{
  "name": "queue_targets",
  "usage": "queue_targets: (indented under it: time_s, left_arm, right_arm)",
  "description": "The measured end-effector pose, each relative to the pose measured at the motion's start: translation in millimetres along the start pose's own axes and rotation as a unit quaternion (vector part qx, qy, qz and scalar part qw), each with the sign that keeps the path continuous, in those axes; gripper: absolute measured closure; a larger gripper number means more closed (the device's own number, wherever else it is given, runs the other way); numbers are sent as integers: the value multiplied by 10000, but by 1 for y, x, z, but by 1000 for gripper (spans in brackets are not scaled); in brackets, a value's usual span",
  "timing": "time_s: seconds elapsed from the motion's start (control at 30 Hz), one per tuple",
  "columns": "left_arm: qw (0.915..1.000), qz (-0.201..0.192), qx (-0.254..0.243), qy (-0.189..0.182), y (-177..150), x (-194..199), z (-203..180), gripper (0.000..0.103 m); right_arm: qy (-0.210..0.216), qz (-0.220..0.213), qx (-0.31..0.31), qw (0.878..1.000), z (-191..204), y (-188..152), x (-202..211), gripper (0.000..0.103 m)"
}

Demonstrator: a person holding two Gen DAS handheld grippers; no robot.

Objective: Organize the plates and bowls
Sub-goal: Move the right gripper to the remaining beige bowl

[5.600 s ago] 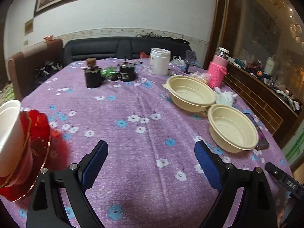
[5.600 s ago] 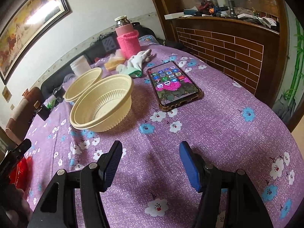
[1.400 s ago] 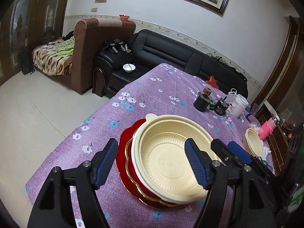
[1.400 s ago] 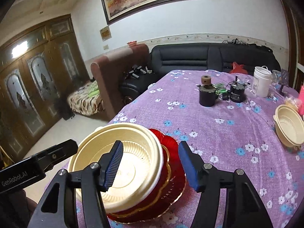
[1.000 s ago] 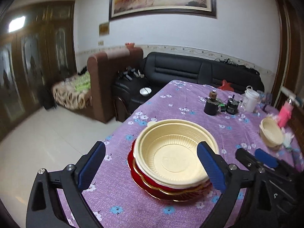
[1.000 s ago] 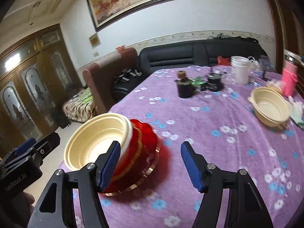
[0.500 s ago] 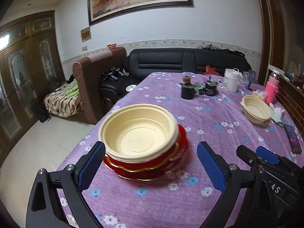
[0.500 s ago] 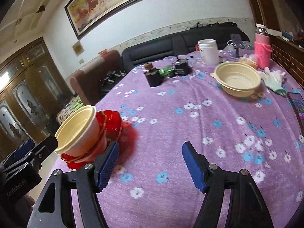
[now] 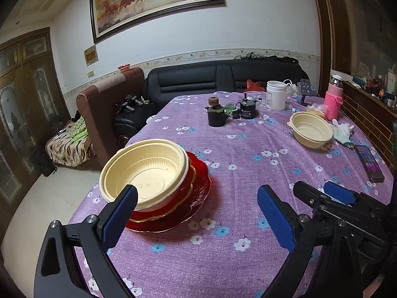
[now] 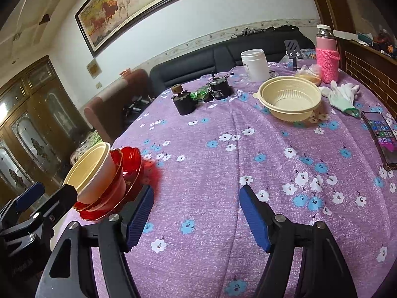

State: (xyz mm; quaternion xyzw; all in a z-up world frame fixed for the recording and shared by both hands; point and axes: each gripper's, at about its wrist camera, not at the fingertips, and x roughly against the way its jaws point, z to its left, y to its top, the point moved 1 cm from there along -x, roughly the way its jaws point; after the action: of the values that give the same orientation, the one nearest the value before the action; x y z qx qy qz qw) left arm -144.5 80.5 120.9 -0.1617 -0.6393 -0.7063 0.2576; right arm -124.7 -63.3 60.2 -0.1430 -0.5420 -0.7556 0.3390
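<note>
Holding our left claw [image 9: 196, 213] and right claw [image 10: 194, 214] spread and empty, we see a yellow bowl [image 9: 145, 171] on red plates [image 9: 196, 191].

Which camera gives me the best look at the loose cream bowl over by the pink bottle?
Right wrist: the cream bowl sits large and unobstructed, its inside visible. Left wrist shows the same bowl smaller, far right.

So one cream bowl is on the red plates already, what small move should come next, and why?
Probably bring the right gripper toward the second cream bowl on the far side of the table. It sits alone there, apart from the stack of bowl on red plates, and both grippers are open and empty; the right one looks nearer.
</note>
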Motion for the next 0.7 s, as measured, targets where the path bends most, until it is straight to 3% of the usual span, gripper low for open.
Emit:
queue_targets:
  time_s: [0.7]
  left_arm:
    - [9993,292,-168,-143,-6,-23,-16,6]
  right_arm:
    - [-97,195,-148,9997,-19,-3,-15,27]
